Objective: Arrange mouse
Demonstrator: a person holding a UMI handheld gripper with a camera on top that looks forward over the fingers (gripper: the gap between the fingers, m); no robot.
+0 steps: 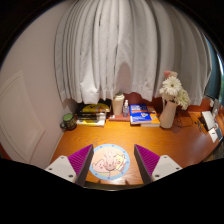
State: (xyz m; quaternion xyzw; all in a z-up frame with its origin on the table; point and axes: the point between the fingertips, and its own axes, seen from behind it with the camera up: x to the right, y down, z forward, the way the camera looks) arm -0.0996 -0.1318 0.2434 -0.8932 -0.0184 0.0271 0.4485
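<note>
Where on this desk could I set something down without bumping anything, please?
Bare desk lies ahead of the open tool, between the round mat and the back row. That row is crowded: book stacks, cup, blue books, flower vase.

We see an orange-brown desk (150, 137) under white curtains (118, 45), with a pale blue round mat (109, 161) bearing a pinkish picture. The gripper's (112, 162) pads are purple, the vase (167, 114) and its flowers (172, 87) pale, and the book (143, 114) blue.
</note>
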